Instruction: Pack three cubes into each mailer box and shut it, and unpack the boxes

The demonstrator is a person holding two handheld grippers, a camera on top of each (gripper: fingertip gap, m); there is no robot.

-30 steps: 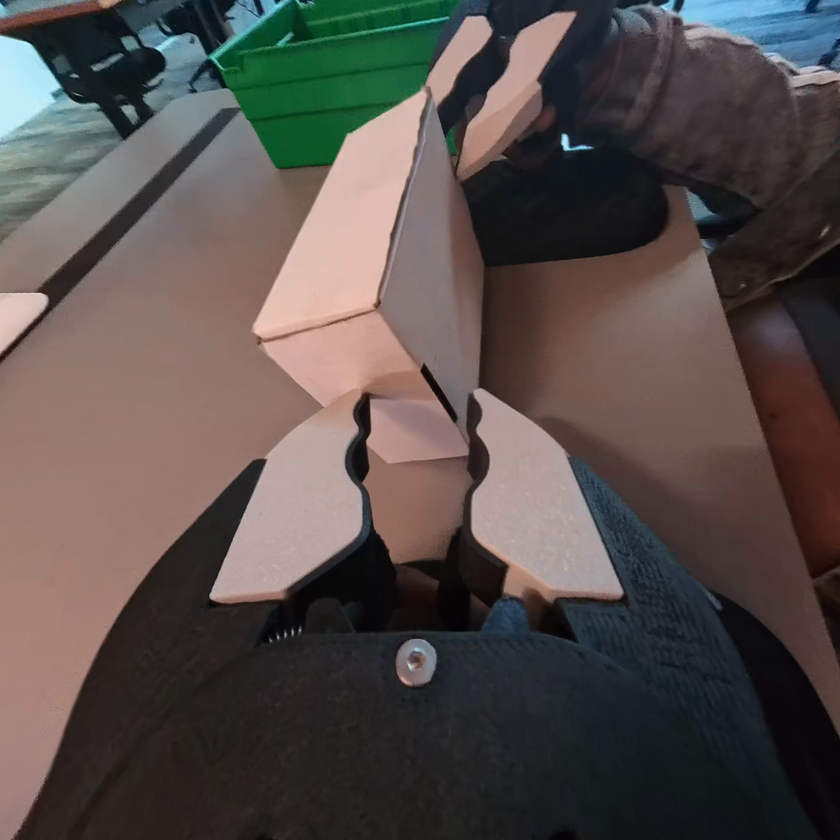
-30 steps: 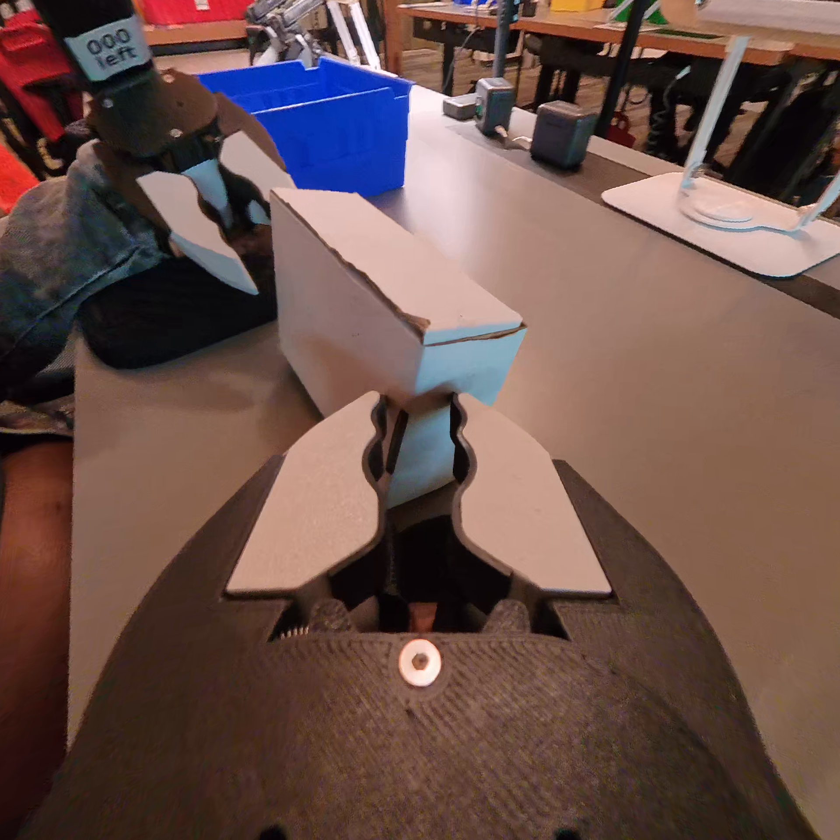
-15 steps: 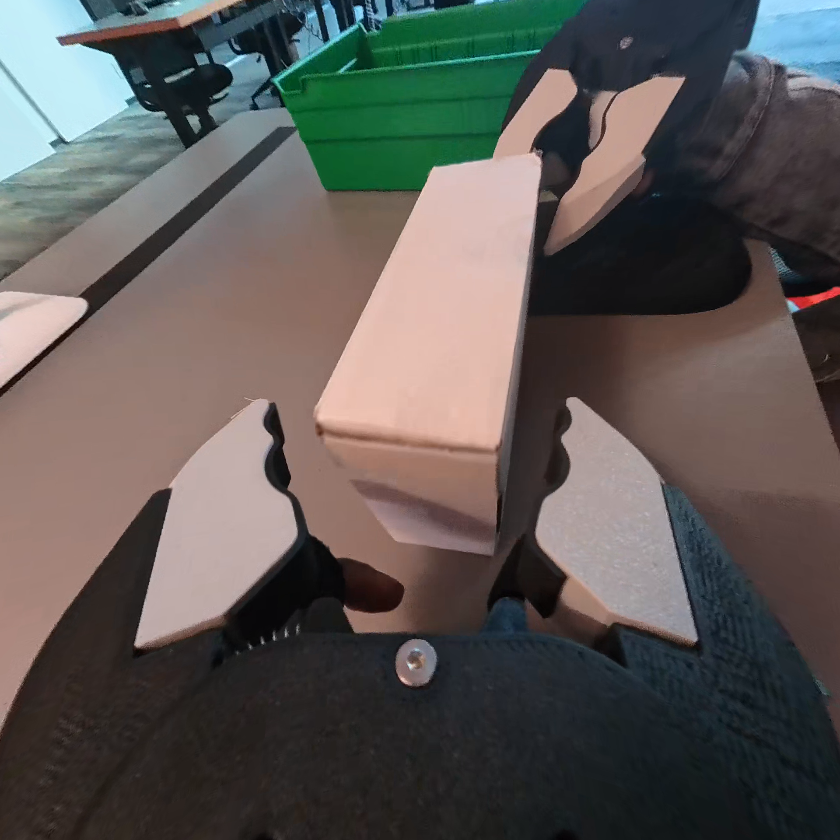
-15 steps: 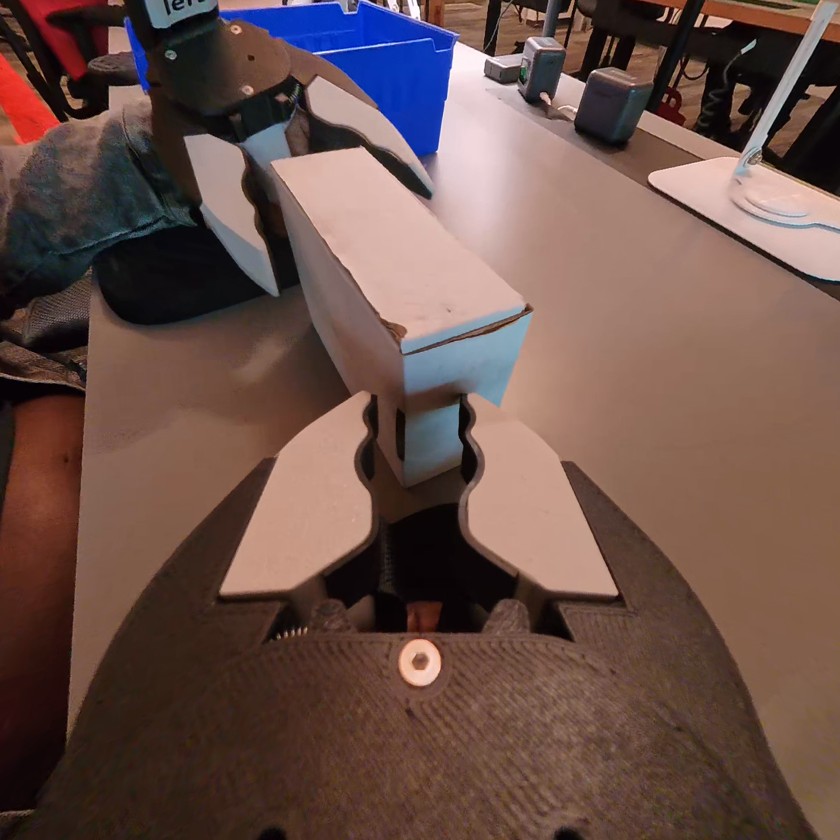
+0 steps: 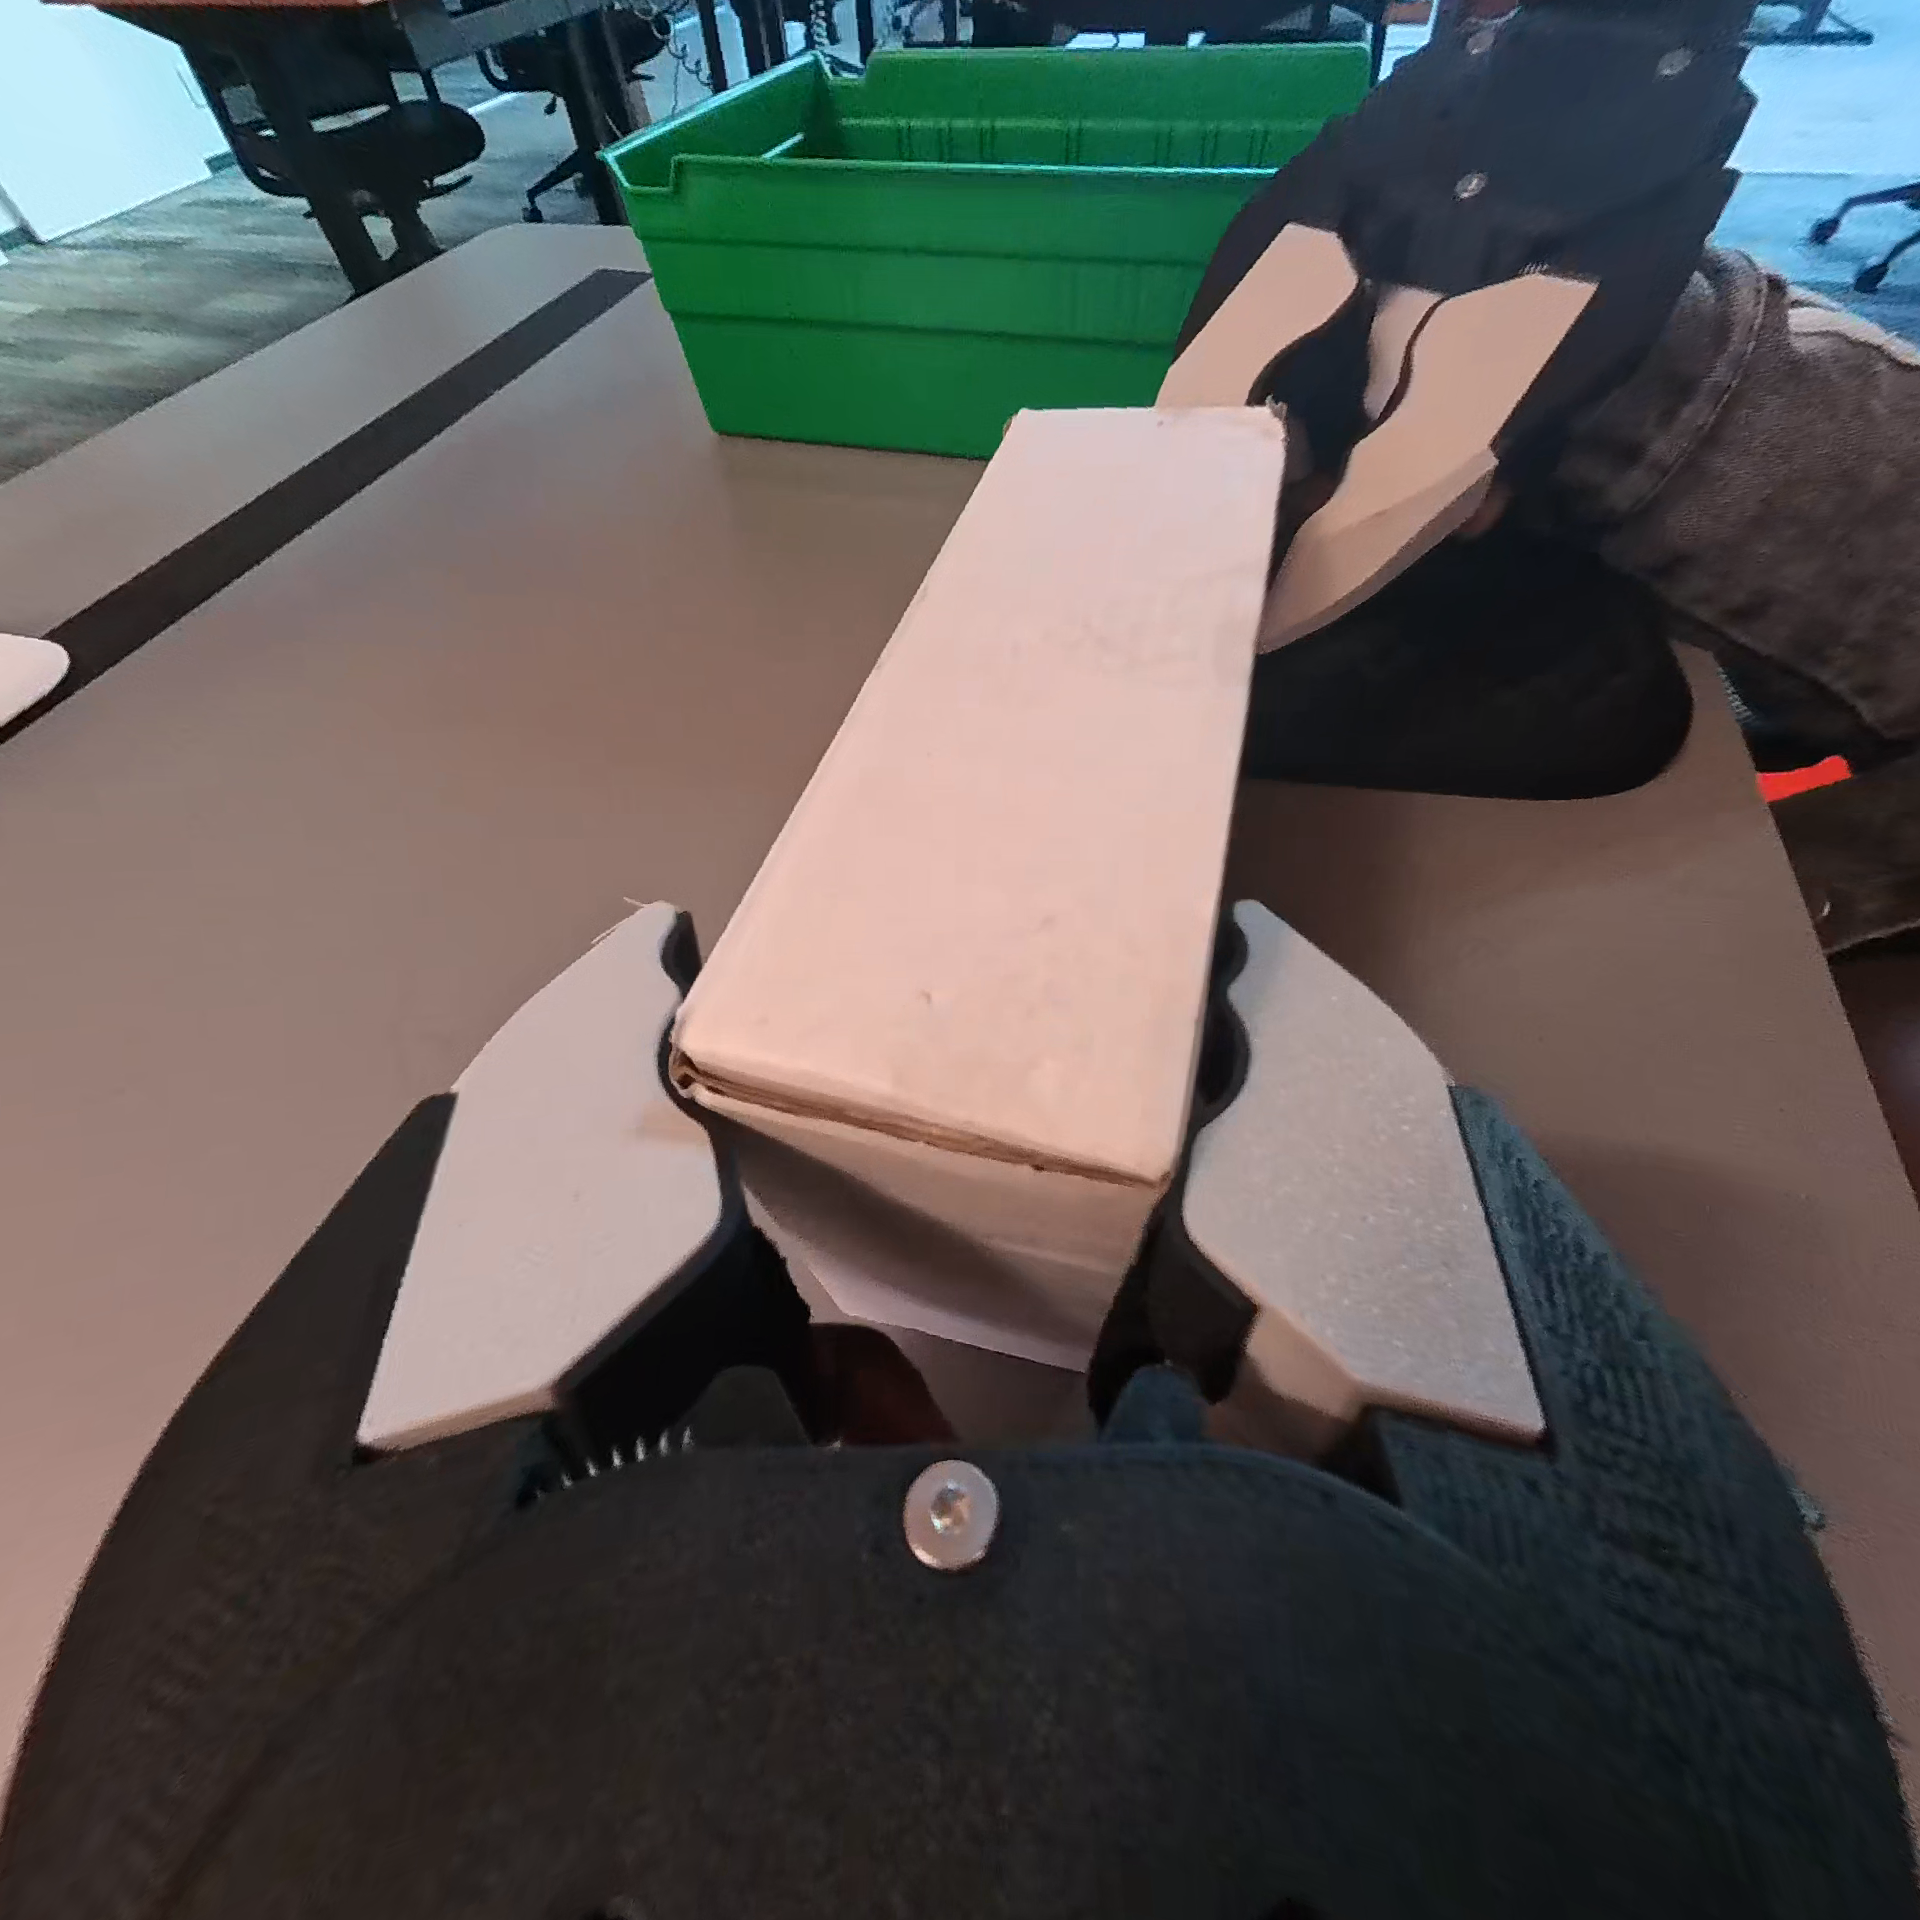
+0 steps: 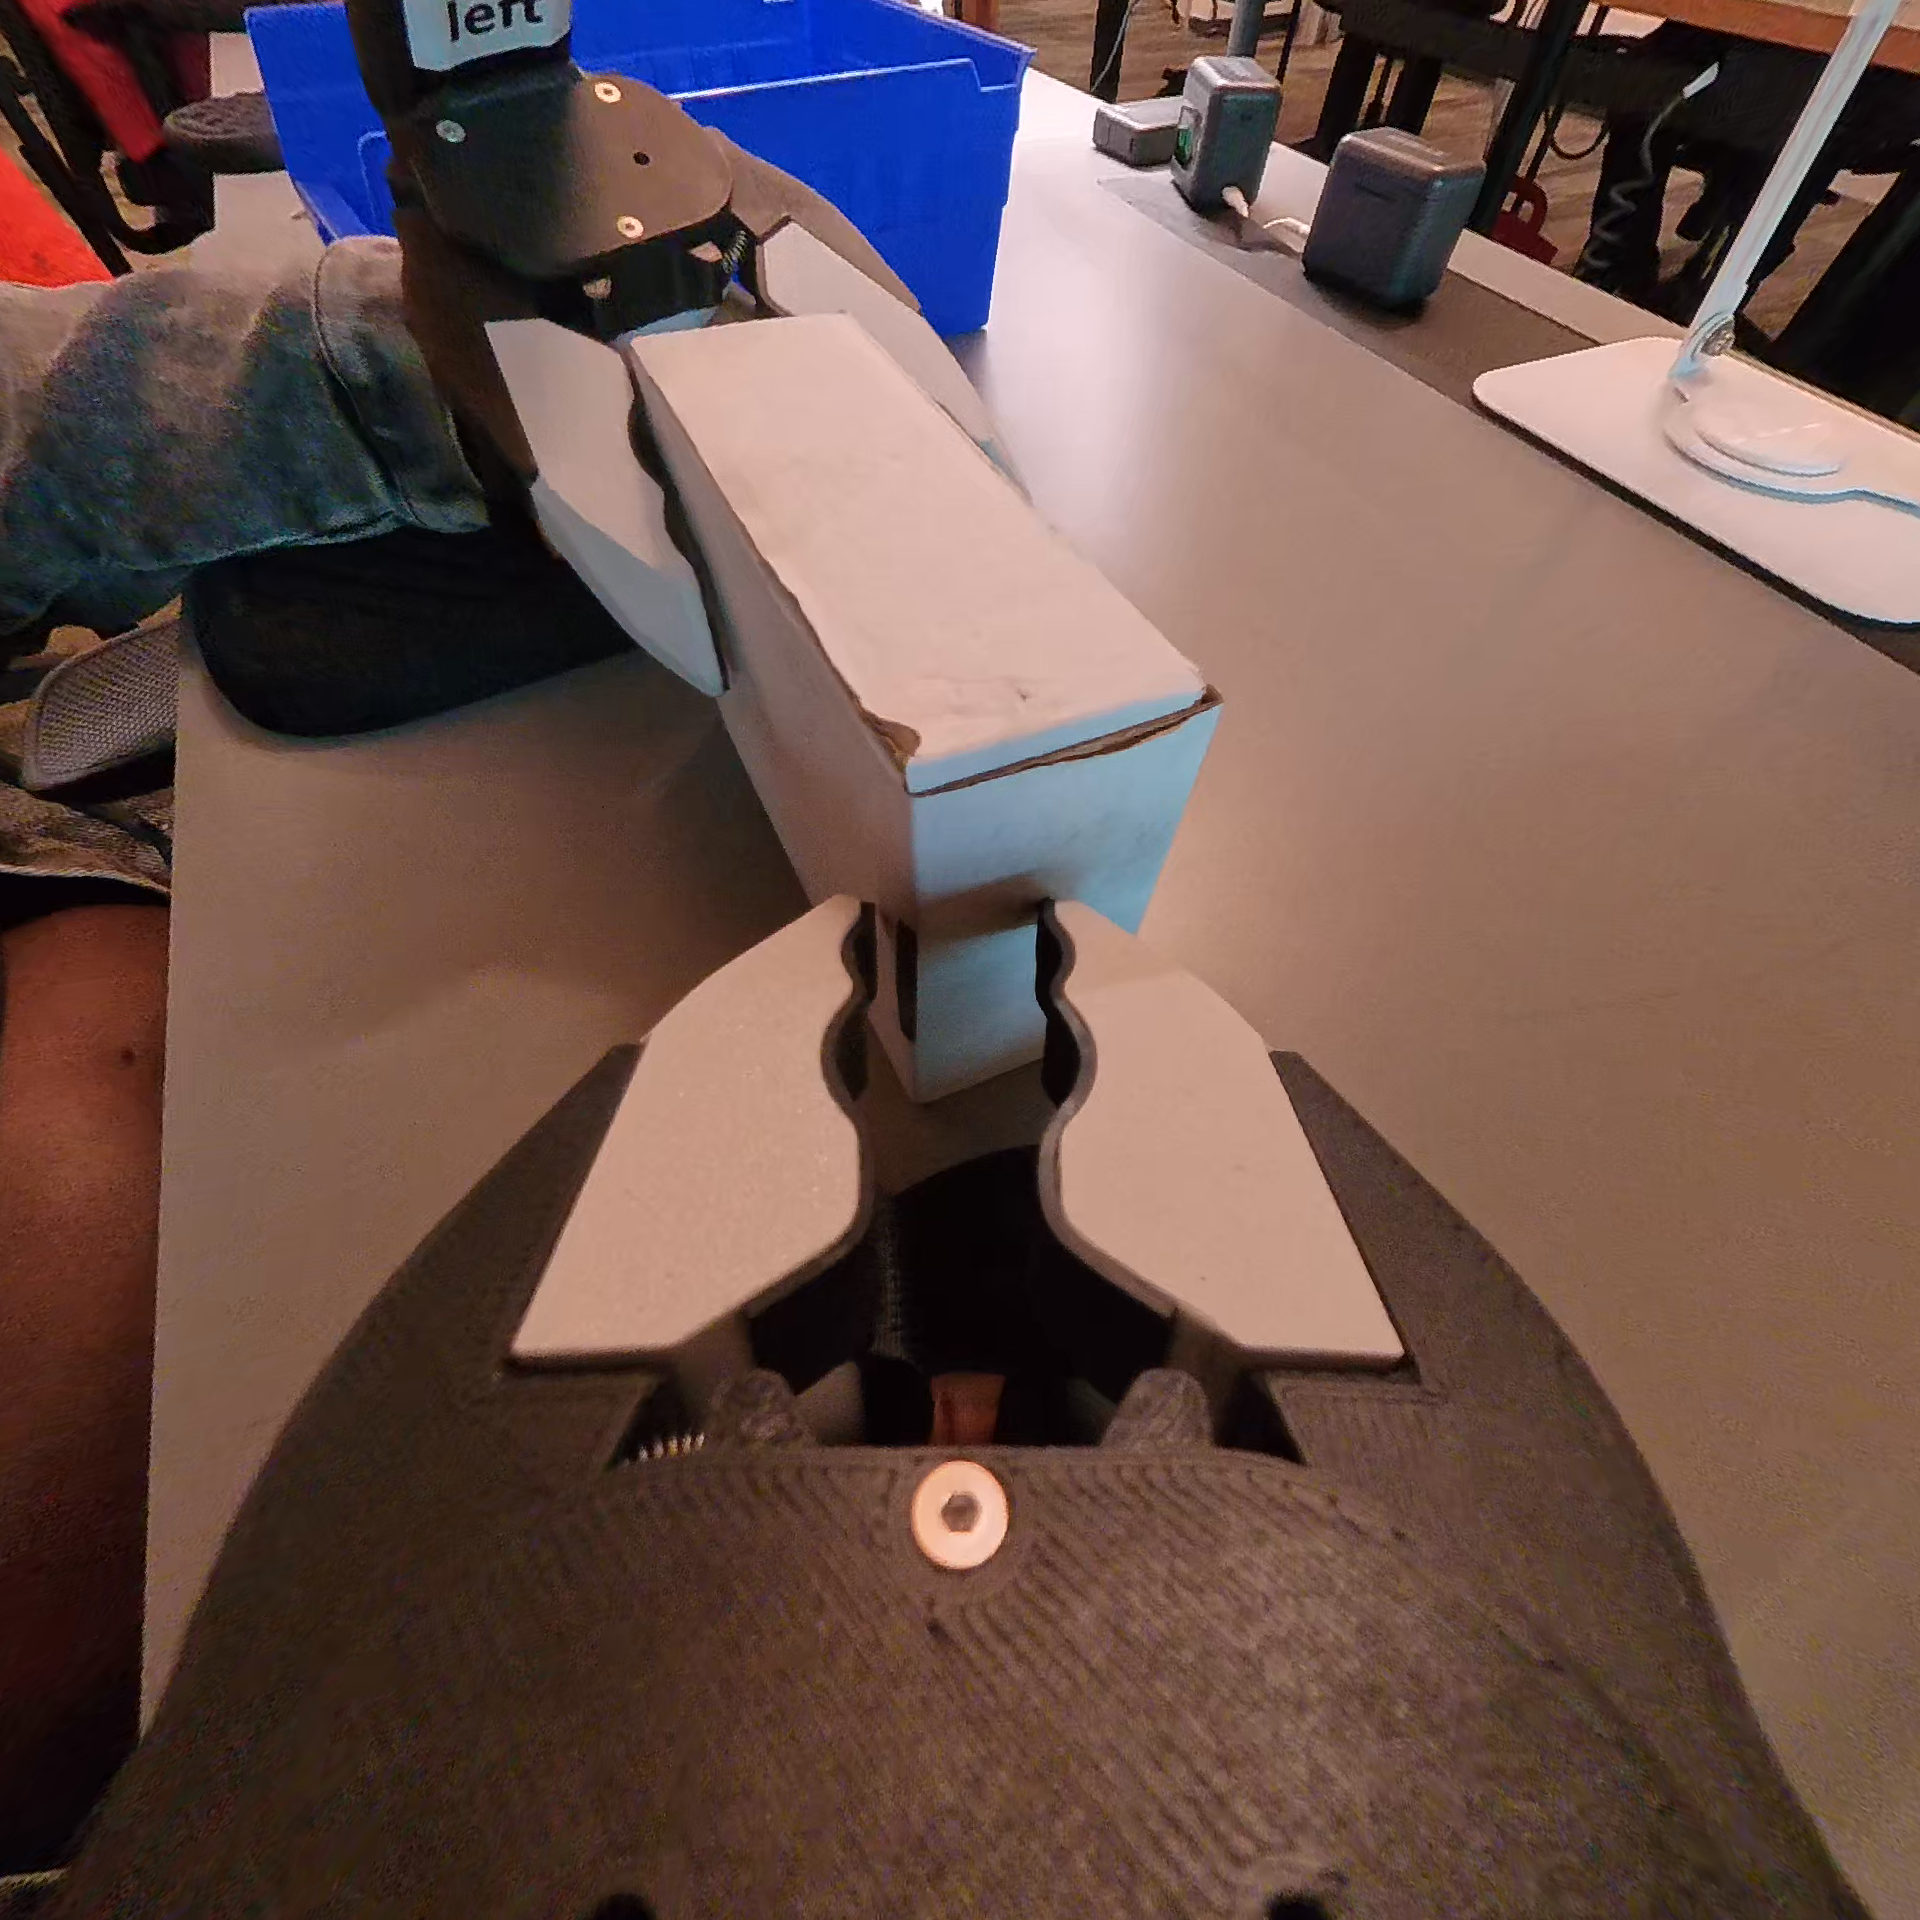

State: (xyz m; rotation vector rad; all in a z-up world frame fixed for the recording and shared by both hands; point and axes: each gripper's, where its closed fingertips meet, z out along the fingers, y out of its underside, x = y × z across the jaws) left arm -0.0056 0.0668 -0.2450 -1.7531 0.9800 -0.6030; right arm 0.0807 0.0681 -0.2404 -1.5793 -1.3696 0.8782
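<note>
Two grippers hold one closed mailer box between them, lifted clear of the table. The left gripper has its jaws spread to the box's full width and pressed against both long sides at the near end, one finger on each flank. At the far end, the right gripper pinches a narrow flap hanging below the box's end face, its jaws drawn close together with the flap between them (the box body itself sits just above and beyond the fingertips). In the right wrist view the mailer box slants away from those jaws toward the left gripper, whose fingers bracket its far end. In the left wrist view the right gripper sits at the box's far end.

Beyond the left jaws, past the box, a green bin stands on the table. Beyond the right jaws a blue bin sits behind the left gripper. To the right of those jaws lie two small grey chargers and a white lamp base. A person's sleeve rests left of the box.
</note>
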